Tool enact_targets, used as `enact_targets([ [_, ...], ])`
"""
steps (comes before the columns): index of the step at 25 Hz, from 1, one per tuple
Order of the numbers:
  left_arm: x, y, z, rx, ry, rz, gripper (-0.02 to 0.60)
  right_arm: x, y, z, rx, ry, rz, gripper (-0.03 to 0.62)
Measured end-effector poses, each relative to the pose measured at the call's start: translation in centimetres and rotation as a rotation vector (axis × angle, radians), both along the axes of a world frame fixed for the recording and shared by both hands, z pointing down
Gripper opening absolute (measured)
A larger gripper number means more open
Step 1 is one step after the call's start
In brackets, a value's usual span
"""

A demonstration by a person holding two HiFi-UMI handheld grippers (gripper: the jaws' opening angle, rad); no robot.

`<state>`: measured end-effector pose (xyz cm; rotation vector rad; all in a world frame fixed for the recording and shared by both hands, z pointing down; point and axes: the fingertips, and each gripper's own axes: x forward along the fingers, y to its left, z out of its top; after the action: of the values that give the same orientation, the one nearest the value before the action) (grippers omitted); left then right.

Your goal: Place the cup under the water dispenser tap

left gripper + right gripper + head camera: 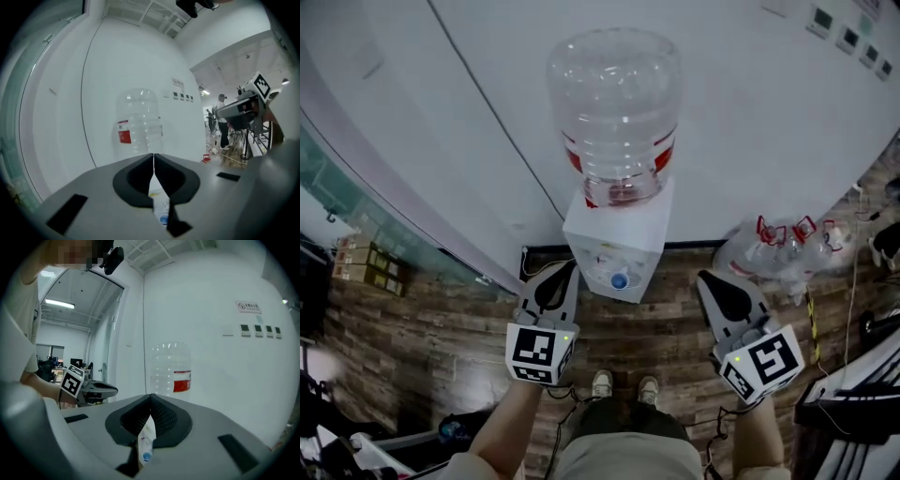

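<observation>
Your job looks as good as done: a small blue cup [620, 279] sits in the front recess of the water dispenser [617, 236], right below the big clear bottle [614, 103]. I judge that to be under the tap, though the tap itself is too small to make out, so you can't confirm the exact line-up from here. Neither gripper has anything to do with the cup now. The jaws of your left gripper [153, 155] are pressed together tip to tip with nothing between them, and the cup shows only far below and beyond them, through the slot behind the tips. Your right gripper [150, 395] reads the same: jaws closed, empty, the cup well below and ahead of them. The dispenser stands between the two pairs of jaws, ahead of both and touching neither. What is left, if anything, is a check that the cup stands squarely under the spout.
</observation>
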<state>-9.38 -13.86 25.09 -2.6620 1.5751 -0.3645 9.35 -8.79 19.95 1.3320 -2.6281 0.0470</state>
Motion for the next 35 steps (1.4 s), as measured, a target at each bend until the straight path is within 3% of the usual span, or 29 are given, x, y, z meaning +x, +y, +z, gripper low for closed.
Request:
enact_targets([
  [6, 0.6, 3.1, -7.1, 0.111, 0.004, 0.027, 0.006, 1.4, 3.5, -5.9, 0.087, -0.018, 0.01, 0.006],
  [13, 1.4, 7.6, -11.6, 0.163, 0.008, 0.06, 0.006, 2.7, 7.0, -8.7, 0.116, -0.027, 0.051, 0.006],
  [26, 1.4, 11.8, -9.1, 0.042, 0.046, 0.081, 0.006, 0.1, 10.4, -5.5, 0.009, -0.084, 0.024, 0.006],
  [35, 0.9, 11.4, -8.5, 0.036, 0.019, 0.07, 0.006, -0.1, 9.1, -5.2, 0.015, -0.072, 0.024, 0.006],
])
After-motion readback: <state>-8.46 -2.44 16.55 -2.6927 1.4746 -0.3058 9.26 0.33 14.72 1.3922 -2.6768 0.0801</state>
